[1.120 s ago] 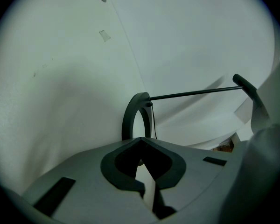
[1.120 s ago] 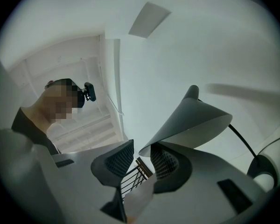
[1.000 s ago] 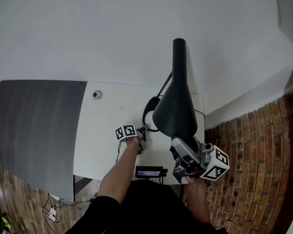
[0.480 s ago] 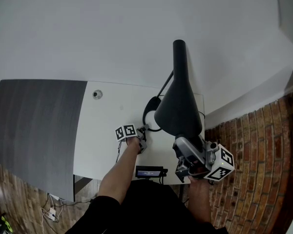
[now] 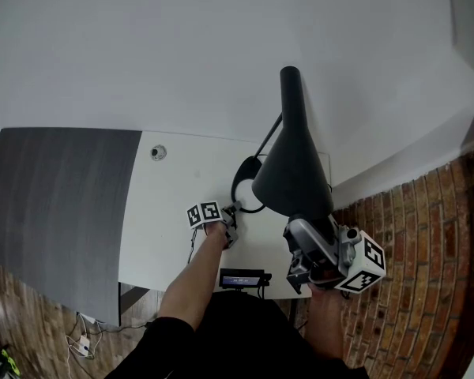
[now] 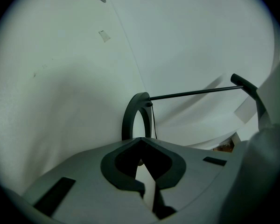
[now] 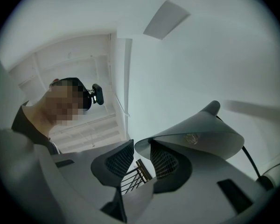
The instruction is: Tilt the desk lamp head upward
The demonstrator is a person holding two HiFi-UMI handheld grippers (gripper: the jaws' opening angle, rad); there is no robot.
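Standing beside the white desk [image 5: 166,212], what strikes me is how the dark cone of the lamp head [image 5: 292,176] lies relative to the two tools. Its long axis runs away from the person, with the narrow neck at the far end towards the wall and the wide rim at the near end. That rim sits right at the right gripper [image 7: 141,148], which points up at it from below. The jaws of that gripper stand spread, and the edge of the shade lies against the tip of one of them rather than being clamped between the two. The left gripper [image 6: 140,140] is well apart from the head, low on the desk at the lamp's base ring [image 6: 127,118]. Its jaws are pressed together at the tips. From here I cannot tell whether they only rest against the ring or nip something of it. The thin lamp arm [image 6: 191,94] reaches from that ring out to the right. I judge the right side far the nearer to do the tilting. The rim would have to be raised at this near end so the head pivots about its far neck, while the left side steadies the base.
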